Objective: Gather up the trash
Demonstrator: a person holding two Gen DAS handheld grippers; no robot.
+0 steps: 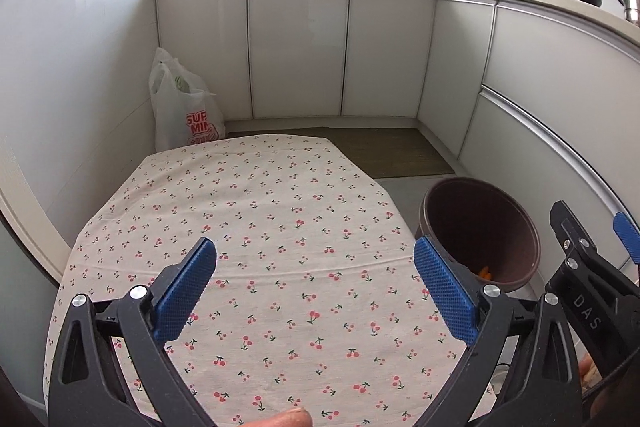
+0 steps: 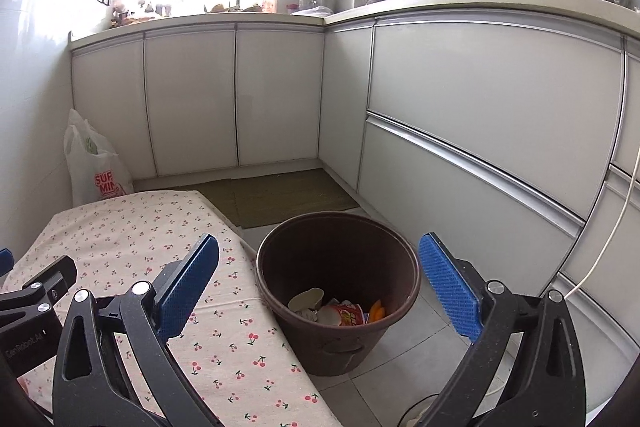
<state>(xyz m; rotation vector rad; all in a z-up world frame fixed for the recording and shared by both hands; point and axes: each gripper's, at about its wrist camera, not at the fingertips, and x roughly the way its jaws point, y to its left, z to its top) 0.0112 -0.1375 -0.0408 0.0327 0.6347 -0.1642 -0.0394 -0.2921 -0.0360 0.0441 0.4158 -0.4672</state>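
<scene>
A dark brown bin [image 2: 338,311] stands on the floor to the right of the table; in it lie a crumpled cup, a red and white wrapper [image 2: 348,315] and an orange scrap [image 2: 376,313]. The left wrist view shows the same bin [image 1: 480,227] past the table's right edge. My left gripper [image 1: 316,291] hangs open over the cherry-print tablecloth [image 1: 256,227] with nothing between its blue pads. My right gripper [image 2: 320,291] is open too, held above the bin's near side, nothing in it. The right gripper's frame [image 1: 592,267] shows at the left view's right edge.
White cabinets [image 2: 460,107] run along the back and right. A white plastic shopping bag [image 1: 180,107] leans in the far left corner. A green mat [image 2: 280,195] lies on the floor beyond the bin. A white cord [image 2: 612,227] hangs at the right.
</scene>
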